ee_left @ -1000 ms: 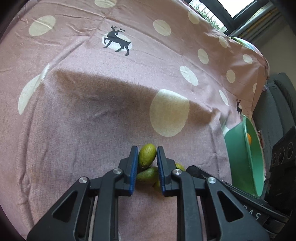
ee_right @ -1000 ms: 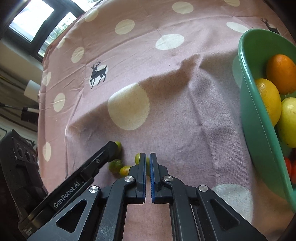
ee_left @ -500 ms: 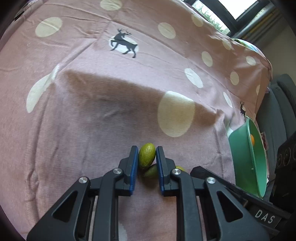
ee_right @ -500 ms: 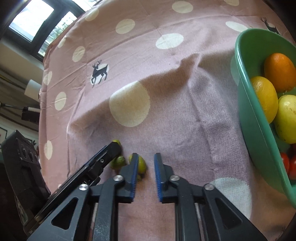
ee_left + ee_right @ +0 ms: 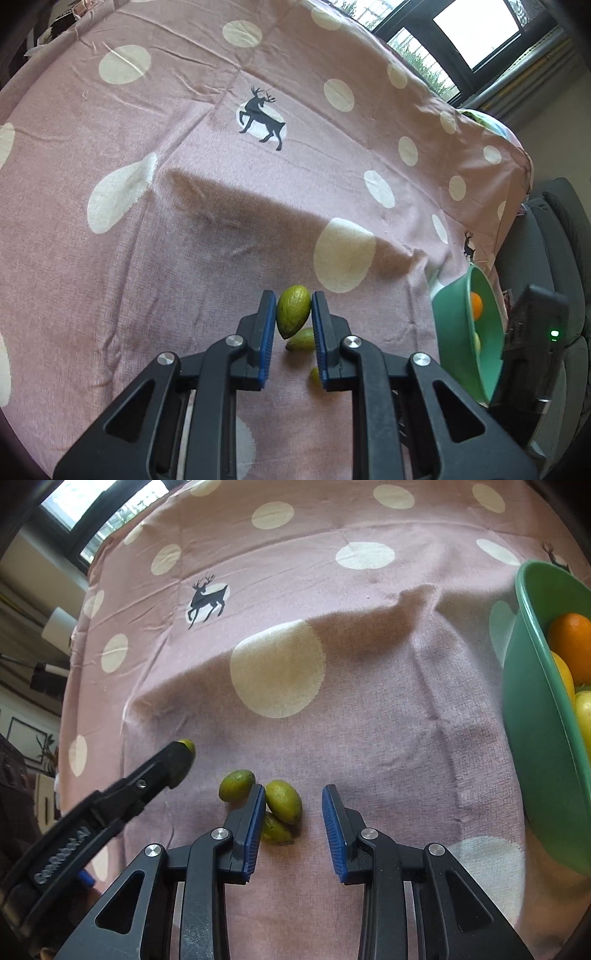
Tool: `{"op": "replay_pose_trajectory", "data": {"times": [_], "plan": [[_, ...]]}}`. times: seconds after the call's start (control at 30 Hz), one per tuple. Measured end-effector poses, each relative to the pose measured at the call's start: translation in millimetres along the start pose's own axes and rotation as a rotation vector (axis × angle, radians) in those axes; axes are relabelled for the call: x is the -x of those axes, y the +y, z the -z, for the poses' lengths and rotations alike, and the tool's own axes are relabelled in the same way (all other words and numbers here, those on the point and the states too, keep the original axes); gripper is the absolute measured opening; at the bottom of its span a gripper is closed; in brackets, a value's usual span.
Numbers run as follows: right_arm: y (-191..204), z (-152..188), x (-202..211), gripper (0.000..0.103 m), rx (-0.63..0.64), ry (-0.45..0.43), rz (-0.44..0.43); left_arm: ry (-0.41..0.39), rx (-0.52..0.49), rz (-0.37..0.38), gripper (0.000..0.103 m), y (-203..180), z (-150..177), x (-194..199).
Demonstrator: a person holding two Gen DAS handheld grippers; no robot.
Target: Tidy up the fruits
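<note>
My left gripper (image 5: 293,314) is shut on a green oval fruit (image 5: 293,312) and holds it just above the pink spotted cloth (image 5: 184,221). In the right wrist view that left gripper (image 5: 181,755) enters from the left with the held green fruit (image 5: 187,744) peeking past its tip. My right gripper (image 5: 293,797) stands open low over the cloth. One loose green fruit (image 5: 283,802) lies between its fingers, close to the left pad. A second green fruit (image 5: 236,784) lies just left of that finger. A third (image 5: 276,830) is partly hidden behind it.
A green bowl (image 5: 535,720) at the right holds an orange (image 5: 570,642) and yellow fruits (image 5: 564,674); the same bowl (image 5: 458,332) shows in the left wrist view. A window lies beyond the cloth's far edge. A grey seat (image 5: 554,229) stands at the right.
The left gripper has lifted its green fruit up and away from the others on the cloth. The right gripper's jaws went from shut to open and now straddle a loose fruit.
</note>
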State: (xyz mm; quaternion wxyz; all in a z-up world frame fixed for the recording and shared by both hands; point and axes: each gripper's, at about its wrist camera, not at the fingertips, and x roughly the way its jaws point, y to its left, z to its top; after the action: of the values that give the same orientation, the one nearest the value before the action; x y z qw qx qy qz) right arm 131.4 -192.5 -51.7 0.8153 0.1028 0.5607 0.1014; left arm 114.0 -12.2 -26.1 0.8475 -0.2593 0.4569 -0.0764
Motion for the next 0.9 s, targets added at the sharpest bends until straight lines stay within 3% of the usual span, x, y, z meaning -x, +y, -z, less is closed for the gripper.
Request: {"op": "replay_pose_trajectory", "data": {"times": [0.03, 0.3, 0.5, 0.67, 0.9], "plan": [[-0.1, -0.2, -1.0, 0.02, 0.0, -0.002, 0.007, -0.004, -0.002, 0.005, 0.019, -1.6, 0.2, 2.5], [-23.3, 0.1, 15.5, 0.02, -0.076, -0.037, -0.037, -0.051, -0.069, 0.066, 0.019, -34.1, 4.3, 25.4], [-66.3, 7.6, 86.5, 0.02, -0.188, -0.243, -0.087, -0.088, -0.193, 0.132, 0.019, -85.3, 19.7, 37.0], [-112.8, 23.7, 133.7, 0.02, -0.306, -0.401, -0.054, -0.085, -0.301, 0.184, 0.019, -132.8, 38.7, 31.4], [-161.9, 36.6, 152.5, 0.02, -0.434, -0.468, -0.019, -0.017, -0.394, 0.264, 0.019, -182.1, 57.3, 1.3]]}}
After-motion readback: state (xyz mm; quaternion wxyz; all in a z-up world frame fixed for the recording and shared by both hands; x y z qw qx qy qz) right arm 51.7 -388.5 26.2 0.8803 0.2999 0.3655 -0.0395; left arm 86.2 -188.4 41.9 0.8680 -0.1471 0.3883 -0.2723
